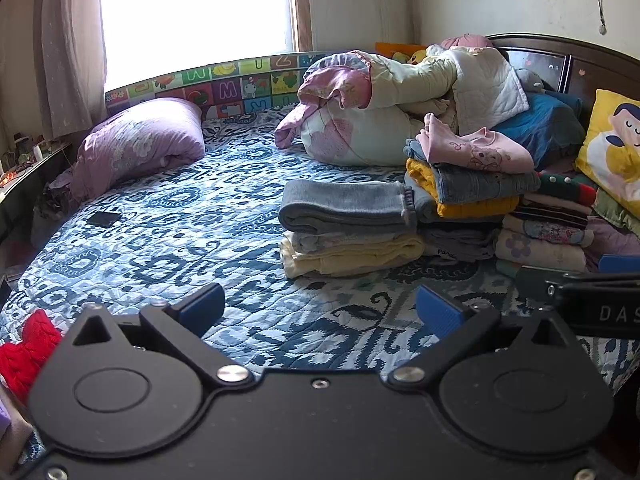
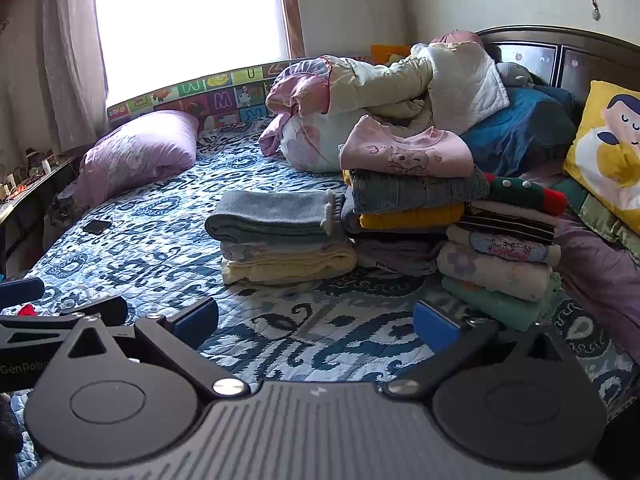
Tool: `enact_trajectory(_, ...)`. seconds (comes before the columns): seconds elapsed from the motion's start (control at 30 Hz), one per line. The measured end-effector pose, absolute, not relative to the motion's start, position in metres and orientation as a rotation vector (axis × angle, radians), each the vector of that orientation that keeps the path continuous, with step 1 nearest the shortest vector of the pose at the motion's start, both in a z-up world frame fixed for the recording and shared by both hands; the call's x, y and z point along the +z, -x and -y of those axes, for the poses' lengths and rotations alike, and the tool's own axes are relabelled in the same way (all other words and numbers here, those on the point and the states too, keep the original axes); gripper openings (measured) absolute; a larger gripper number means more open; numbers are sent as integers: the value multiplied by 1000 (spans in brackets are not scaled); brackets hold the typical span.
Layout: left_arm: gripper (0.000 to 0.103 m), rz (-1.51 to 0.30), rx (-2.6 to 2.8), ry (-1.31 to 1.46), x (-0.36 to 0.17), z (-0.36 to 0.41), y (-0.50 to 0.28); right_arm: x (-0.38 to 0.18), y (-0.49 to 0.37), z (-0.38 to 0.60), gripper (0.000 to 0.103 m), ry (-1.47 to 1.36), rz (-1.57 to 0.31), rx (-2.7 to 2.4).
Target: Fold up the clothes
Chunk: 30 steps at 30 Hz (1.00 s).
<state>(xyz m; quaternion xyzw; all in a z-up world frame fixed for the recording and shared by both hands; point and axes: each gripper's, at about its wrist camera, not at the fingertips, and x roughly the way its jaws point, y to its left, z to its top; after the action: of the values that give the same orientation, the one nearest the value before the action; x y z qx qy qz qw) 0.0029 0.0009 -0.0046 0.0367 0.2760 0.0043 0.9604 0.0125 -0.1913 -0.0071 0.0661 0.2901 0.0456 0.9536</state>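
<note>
Blue-patterned quilt covers the bed, where folded clothes sit in three stacks: a grey-topped stack, a taller one under a pink top, and a third just beside it. Both the left gripper and right gripper hover with fingers spread apart, holding nothing

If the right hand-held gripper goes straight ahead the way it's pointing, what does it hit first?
Probably the folded stack topped by the grey towel, after open quilt. The right hand-held gripper is open and empty. Depth is uncertain.
</note>
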Motion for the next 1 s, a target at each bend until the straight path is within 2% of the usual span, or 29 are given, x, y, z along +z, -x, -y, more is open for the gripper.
enact_trajectory(1.0, 103, -555, -3, -79, -15, -2, -14, -17, -24, 191, 103, -139, -598, 105)
